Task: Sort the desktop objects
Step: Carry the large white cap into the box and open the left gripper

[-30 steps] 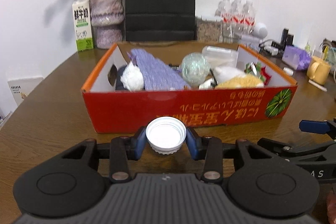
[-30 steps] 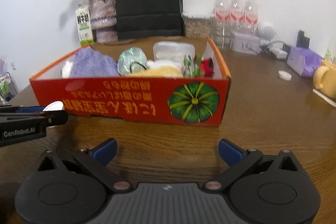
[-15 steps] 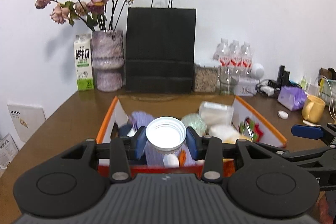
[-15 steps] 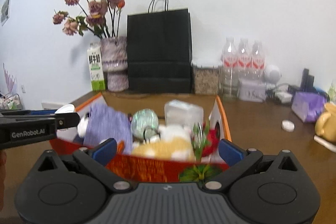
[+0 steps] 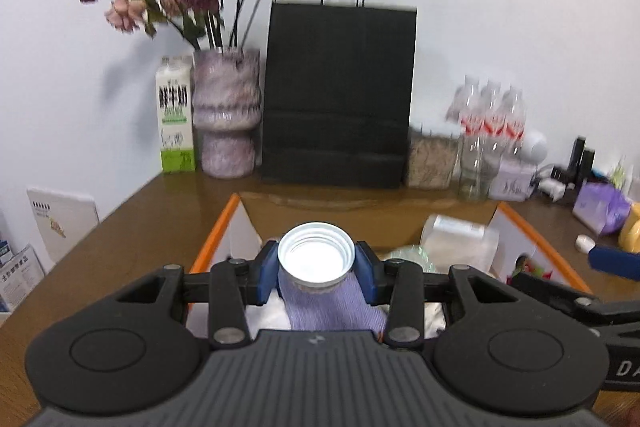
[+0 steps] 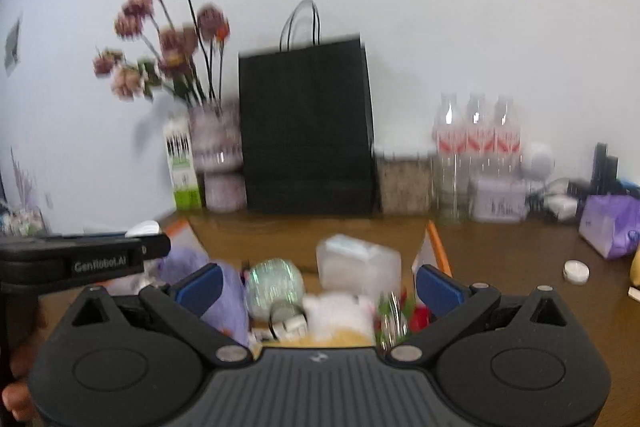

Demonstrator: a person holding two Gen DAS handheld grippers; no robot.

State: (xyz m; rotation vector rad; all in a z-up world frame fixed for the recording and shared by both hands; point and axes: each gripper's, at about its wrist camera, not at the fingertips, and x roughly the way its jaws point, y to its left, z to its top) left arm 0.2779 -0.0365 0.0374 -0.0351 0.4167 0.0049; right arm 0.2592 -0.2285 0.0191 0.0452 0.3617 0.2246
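Left wrist view: left gripper (image 5: 316, 277) has its jaws clamped on a white threaded plastic cap (image 5: 316, 259), open side facing the camera, held in the air over the near-left part of the orange-rimmed cardboard box (image 5: 218, 231). A folded lilac knit cloth (image 5: 332, 307) lies directly below it.

Right wrist view: right gripper (image 6: 318, 287) has its jaws spread wide with nothing between them, hovering over the near edge of the same box. A second small white round cap (image 6: 576, 271) sits loose on the brown wooden tabletop (image 6: 500, 259), right of the box and well apart from it.

Step in hand, as I read it: drop the held cap into the box.

How to do it cleanly:
- Lower first. The cap is light and could bounce or roll off the cloth.
- Aim for the cloth or the gap beside it, not the iridescent glassy ball (image 6: 274, 287) or the clear plastic container (image 6: 358, 265).
- Open the jaws only when the cap is below the rim, then lift straight up.
- Keep the right gripper clear of the drop line; its likely next target is the loose cap on the tabletop.
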